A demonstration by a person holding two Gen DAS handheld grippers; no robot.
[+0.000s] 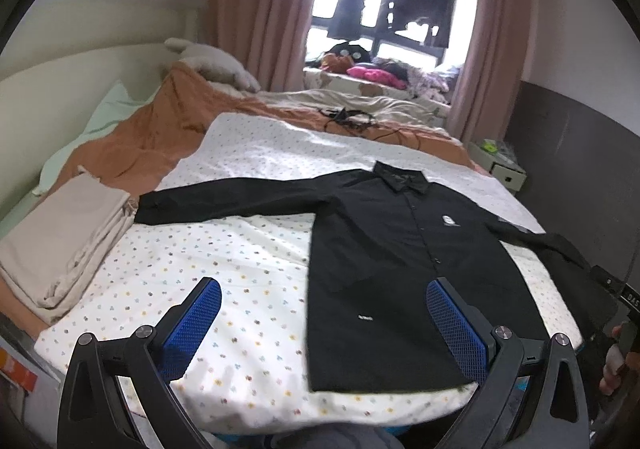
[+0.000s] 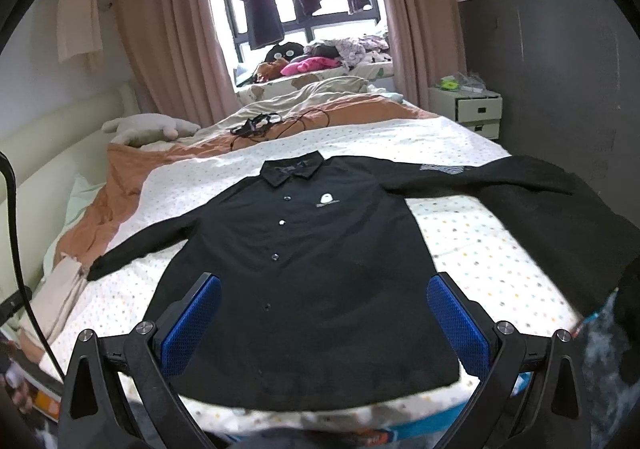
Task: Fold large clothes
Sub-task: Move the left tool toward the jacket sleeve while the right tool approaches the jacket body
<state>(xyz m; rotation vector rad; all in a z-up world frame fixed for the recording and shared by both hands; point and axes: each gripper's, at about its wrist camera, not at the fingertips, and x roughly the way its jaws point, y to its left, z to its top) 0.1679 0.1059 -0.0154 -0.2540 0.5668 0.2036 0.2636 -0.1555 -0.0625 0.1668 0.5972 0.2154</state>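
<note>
A black long-sleeved button shirt [image 1: 404, 269] lies flat and face up on the bed, collar away from me, both sleeves spread out to the sides. It also shows in the right wrist view [image 2: 312, 273]. My left gripper [image 1: 324, 293] is open and empty, held above the bed near the shirt's lower left hem. My right gripper [image 2: 324, 293] is open and empty, held above the shirt's lower body. The shirt's right sleeve [image 2: 540, 209] runs toward the bed's right edge.
The bed has a white dotted sheet [image 1: 200, 257]. A folded beige cloth stack [image 1: 68, 241] lies at its left. An orange blanket [image 1: 160, 137] and black cables [image 2: 260, 125] lie further back. A white bedside cabinet [image 2: 476, 109] stands at the right.
</note>
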